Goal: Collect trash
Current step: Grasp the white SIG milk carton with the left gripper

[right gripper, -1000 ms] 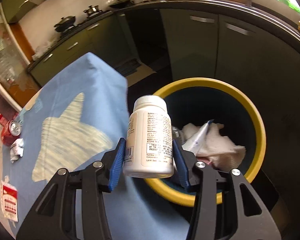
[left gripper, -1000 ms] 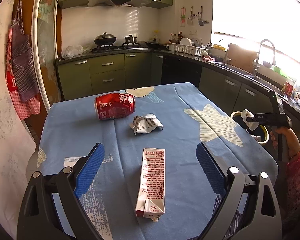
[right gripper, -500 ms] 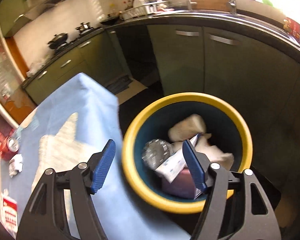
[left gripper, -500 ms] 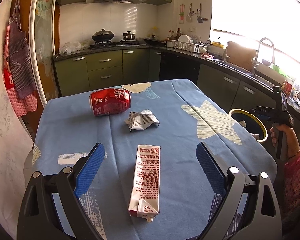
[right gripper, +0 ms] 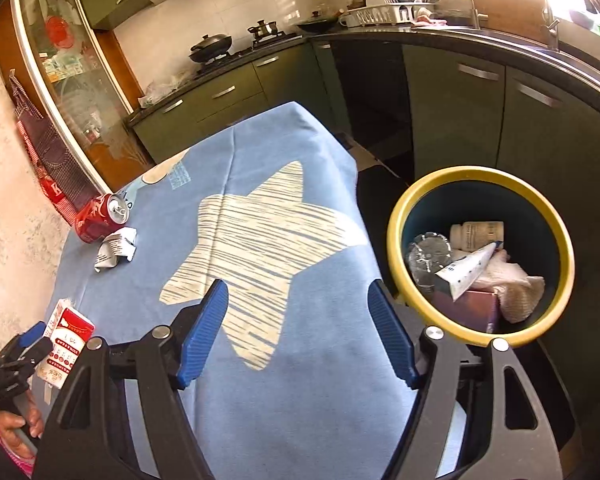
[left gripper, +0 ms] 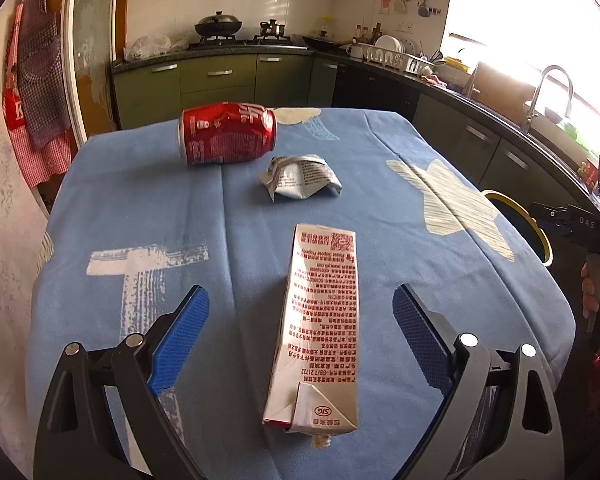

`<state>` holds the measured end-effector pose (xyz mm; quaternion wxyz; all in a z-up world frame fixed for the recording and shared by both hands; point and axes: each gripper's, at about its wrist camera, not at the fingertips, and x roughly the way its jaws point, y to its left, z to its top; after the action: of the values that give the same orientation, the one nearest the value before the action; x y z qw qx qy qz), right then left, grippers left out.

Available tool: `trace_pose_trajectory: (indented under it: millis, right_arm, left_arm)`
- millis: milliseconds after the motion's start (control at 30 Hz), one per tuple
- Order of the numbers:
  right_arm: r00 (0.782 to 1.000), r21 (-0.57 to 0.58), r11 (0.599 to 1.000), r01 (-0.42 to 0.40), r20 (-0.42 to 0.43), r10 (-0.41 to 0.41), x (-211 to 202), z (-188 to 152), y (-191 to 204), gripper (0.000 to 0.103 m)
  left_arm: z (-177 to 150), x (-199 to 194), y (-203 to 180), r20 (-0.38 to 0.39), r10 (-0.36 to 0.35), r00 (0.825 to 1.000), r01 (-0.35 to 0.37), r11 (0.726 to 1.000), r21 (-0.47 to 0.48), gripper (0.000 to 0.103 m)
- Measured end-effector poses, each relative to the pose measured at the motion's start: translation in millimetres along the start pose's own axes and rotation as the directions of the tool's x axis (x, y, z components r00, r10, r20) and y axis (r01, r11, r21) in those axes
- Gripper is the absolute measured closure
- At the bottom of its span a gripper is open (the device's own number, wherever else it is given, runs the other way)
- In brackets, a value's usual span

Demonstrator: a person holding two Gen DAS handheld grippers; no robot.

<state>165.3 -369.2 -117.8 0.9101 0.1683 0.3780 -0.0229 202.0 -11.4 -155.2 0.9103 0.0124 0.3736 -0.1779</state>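
The left gripper (left gripper: pixel 300 320) tilts down over the near edge of the table (left gripper: pixel 140 208), its blue-padded jaws spread wide on either side of the milk carton (left gripper: pixel 320 320), which lies flat on the blue cloth with its folded end toward the near edge; the pads stand clear of its sides and do not touch it. Seen from the right wrist camera, the person's left hand (right gripper: pixel 18 426) curls round that gripper's handle low at the table's near left corner. The right gripper (right gripper: pixel 298 328) also slants downward, over the pale star printed near the table's right edge, with its jaws having just been opening and now standing wide with nothing between them. The person's right hand (left gripper: pixel 598 288) wraps its handle just off the table's right edge. Farther in, around the middle of the table, sits a crumpled paper wrapper (left gripper: pixel 300 178), and just beyond it, toward the far left corner, a dented red can (left gripper: pixel 226 134) lies on its side. Past the right edge, on the floor, stands the yellow-rimmed bin (right gripper: pixel 396 216), and inside it rest a white bottle (right gripper: pixel 478 234), a tube (right gripper: pixel 466 268), a clear crushed bottle (right gripper: pixel 426 258) and a wad of white paper (right gripper: pixel 516 284).
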Motion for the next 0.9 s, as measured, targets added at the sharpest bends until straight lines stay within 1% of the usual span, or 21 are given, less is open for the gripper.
trace_pose_trajectory:
  millis: [133, 167, 233, 300, 367, 467, 600, 800, 867, 900]
  right_arm:
    - [1.000, 0.007, 1.000, -0.001, -0.023, 0.001, 8, -3, -2, 0.034]
    - [1.000, 0.010, 1.000, -0.002, -0.029, 0.002, 10, -3, -4, 0.034]
    - [0.999, 0.013, 1.000, -0.001, -0.035, 0.001, 12, -6, -5, 0.034]
    - [0.999, 0.014, 1.000, -0.001, -0.040, 0.002, 13, -6, -7, 0.034]
    - [0.999, 0.017, 1.000, -0.001, -0.041, 0.001, 14, -7, -8, 0.034]
    - [0.999, 0.018, 1.000, -0.003, -0.042, 0.004, 14, -7, -9, 0.034]
    - [0.999, 0.022, 1.000, -0.002, -0.046, 0.003, 15, -8, -12, 0.034]
    - [0.999, 0.026, 1.000, -0.002, -0.046, 0.004, 15, -8, -15, 0.034]
    - [0.999, 0.027, 1.000, -0.003, -0.046, 0.004, 15, -8, -15, 0.034]
    - [0.999, 0.027, 1.000, -0.003, -0.046, 0.004, 15, -8, -15, 0.034]
  left_arm:
    - [-7, 13, 2, -0.025, 0.013, 1.000, -0.013, 1.000, 0.004, 0.012]
    - [-7, 16, 3, -0.038, 0.007, 0.999, -0.007, 1.000, 0.001, 0.016]
    - [-6, 17, 2, -0.036, 0.007, 0.999, -0.007, 1.000, 0.000, 0.018]
    - [-6, 18, 0, -0.040, 0.022, 0.999, -0.021, 1.000, 0.013, 0.021]
    - [-5, 19, -2, -0.048, 0.032, 0.998, -0.031, 0.999, 0.029, 0.027]
    - [-5, 19, -7, -0.058, 0.046, 0.997, -0.043, 0.998, 0.044, 0.032]
    - [-5, 22, -10, -0.070, 0.054, 0.996, -0.050, 0.998, 0.049, 0.033]
    - [-5, 26, -12, -0.086, 0.058, 0.995, -0.053, 0.997, 0.063, 0.047]
    - [-5, 27, -12, -0.091, 0.059, 0.994, -0.054, 0.997, 0.063, 0.058]
    - [-5, 27, -11, -0.092, 0.057, 0.994, -0.052, 0.997, 0.059, 0.061]
